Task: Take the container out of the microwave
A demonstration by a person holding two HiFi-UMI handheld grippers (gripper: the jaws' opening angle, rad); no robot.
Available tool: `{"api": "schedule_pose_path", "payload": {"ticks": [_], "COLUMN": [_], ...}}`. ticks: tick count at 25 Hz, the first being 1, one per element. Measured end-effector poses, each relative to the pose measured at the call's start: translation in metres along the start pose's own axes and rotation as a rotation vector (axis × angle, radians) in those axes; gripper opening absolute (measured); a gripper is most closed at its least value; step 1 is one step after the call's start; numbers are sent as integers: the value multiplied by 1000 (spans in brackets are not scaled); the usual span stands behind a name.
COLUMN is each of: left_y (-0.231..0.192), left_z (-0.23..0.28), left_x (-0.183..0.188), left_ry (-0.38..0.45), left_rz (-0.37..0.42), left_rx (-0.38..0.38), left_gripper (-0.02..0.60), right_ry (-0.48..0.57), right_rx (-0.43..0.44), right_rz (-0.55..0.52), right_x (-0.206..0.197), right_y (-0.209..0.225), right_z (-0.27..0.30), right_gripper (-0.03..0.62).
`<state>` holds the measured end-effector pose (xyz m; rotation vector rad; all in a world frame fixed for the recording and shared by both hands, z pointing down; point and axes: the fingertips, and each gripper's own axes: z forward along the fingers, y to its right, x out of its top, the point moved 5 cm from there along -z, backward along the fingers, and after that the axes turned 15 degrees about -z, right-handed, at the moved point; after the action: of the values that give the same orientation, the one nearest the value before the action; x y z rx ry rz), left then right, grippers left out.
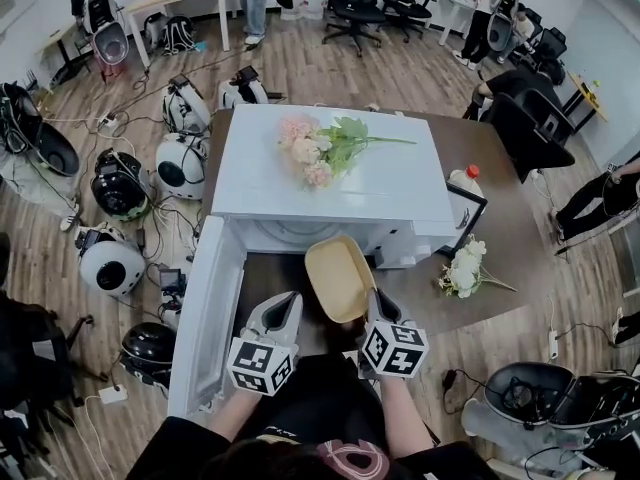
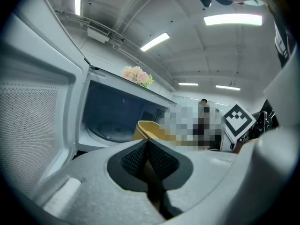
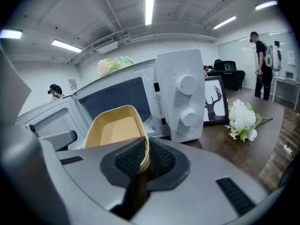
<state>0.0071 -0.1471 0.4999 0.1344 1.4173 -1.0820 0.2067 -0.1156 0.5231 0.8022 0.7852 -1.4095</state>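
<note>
Microwave (image 1: 320, 183): on the table (image 1: 520, 238), door (image 1: 205, 318) swung out left.
Container (image 1: 340, 276): just before the microwave's open front, right of the door, near rim between the right gripper's (image 1: 378, 303) jaws.
Left gripper (image 1: 285, 308): left of the container, apart.
Flower bunch (image 1: 325, 148): on the microwave.
Picture frame (image 1: 462, 218): right of the microwave.
Bouquet (image 1: 465, 268): on the table, nearer than the frame.

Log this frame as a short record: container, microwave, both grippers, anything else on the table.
container: yellow, empty, held up in front of the microwave opening
microwave: white, on the table
door: swung open to the left
right gripper: shut on the container's rim
left gripper: jaws together, nothing between them
on microwave: pink flowers
on table: white flowers, framed picture
</note>
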Motion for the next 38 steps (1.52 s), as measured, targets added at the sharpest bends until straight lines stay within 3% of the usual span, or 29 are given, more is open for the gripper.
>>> {"api": "schedule_pose_path", "payload": {"ticks": [21,38], "left_y": [4,-9], "left_z": [-15,-19], "left_x": [-12,-7], "left_ry": [-28,-33], "left_rz": [16,30], "left_rx": [-2,16], "left_gripper": [9,9], "right_ry": [-42,-62], "right_rx": [-23,-35], "right_rz": [-3,-37], "right_x": [-26,-24], "right_y": [-3,-16], "right_z": [-19,-11], "right_gripper": [35,34]}}
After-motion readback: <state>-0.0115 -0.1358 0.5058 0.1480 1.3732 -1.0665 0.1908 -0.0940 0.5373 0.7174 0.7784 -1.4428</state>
